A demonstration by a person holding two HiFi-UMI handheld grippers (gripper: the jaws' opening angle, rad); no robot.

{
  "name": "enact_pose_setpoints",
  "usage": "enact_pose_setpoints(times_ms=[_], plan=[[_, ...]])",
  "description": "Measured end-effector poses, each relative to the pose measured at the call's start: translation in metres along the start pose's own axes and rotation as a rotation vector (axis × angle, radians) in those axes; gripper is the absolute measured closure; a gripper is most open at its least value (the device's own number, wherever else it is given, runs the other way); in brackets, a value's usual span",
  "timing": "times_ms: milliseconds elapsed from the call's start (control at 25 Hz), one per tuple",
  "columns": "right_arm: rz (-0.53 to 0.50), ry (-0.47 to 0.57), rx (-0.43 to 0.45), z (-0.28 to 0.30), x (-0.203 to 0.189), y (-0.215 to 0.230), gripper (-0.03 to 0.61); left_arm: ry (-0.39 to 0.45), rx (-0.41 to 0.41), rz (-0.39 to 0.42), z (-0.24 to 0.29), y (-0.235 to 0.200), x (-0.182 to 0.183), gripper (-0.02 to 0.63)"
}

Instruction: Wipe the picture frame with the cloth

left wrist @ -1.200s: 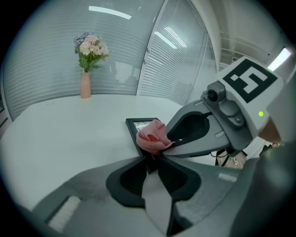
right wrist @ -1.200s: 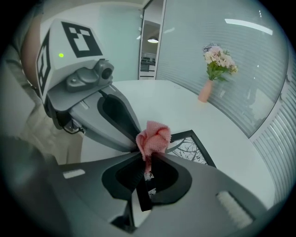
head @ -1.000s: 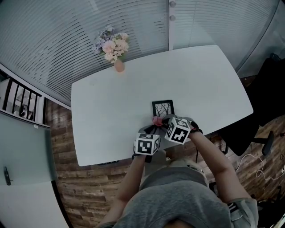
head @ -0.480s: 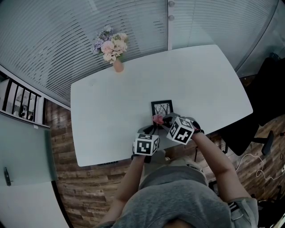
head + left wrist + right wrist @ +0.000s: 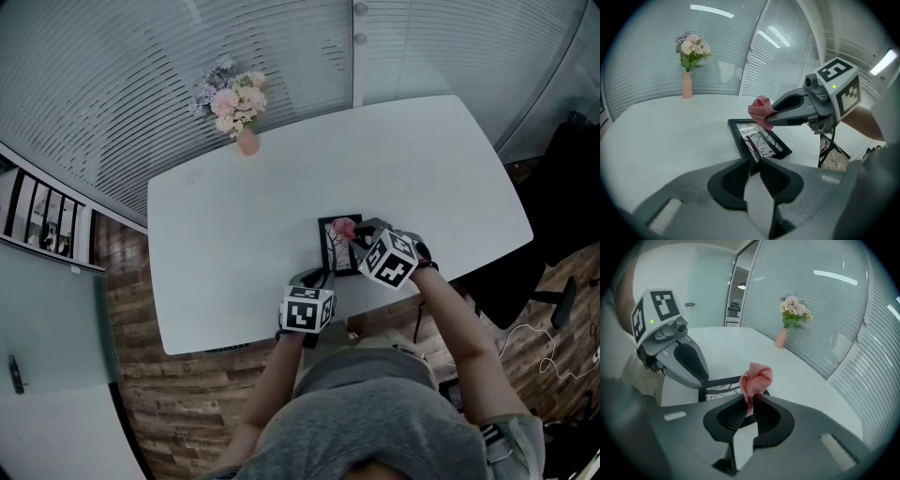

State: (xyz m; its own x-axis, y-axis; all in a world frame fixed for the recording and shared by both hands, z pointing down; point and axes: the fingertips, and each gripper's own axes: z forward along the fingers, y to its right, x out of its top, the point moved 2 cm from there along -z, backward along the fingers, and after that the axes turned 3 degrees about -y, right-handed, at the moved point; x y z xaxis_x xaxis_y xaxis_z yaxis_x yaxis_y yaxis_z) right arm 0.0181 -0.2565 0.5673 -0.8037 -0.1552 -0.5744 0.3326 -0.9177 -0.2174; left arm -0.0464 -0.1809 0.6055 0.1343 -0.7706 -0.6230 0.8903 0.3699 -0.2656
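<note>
- Head view: right gripper, pinching the cloth, has moved up over the frame.
- Meanwhile left gripper clamps the frame's near edge.
- Wiping's basically on now.

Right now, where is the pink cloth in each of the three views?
Head view: the cloth is just right of centre, over the top part of the picture frame.
Left gripper view: the cloth is right of centre, above the frame, at the tip of the right gripper.
Right gripper view: the cloth is at centre, pinched between this gripper's own jaws.
Shared landmark: the flower vase shows in all three.
</note>
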Motion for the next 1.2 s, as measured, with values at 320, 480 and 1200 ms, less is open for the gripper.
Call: enact_pose_setpoints(times_ms=[320,480,1200], plan=[[0.004,-0.048,-0.065,0.011,-0.005,0.032,0.537,-0.004,-0.007,0.003,0.000,0.000,0.000,0.531],[-0.018,-0.082,-0.076,0.021,-0.009,0.035,0.537,-0.009,-0.009,0.003,0.001,0.000,0.000,0.531],[-0.019,-0.105,-0.024,0.034,-0.018,0.022,0.538,-0.013,0.002,-0.006,0.002,-0.001,0.000,0.531]])
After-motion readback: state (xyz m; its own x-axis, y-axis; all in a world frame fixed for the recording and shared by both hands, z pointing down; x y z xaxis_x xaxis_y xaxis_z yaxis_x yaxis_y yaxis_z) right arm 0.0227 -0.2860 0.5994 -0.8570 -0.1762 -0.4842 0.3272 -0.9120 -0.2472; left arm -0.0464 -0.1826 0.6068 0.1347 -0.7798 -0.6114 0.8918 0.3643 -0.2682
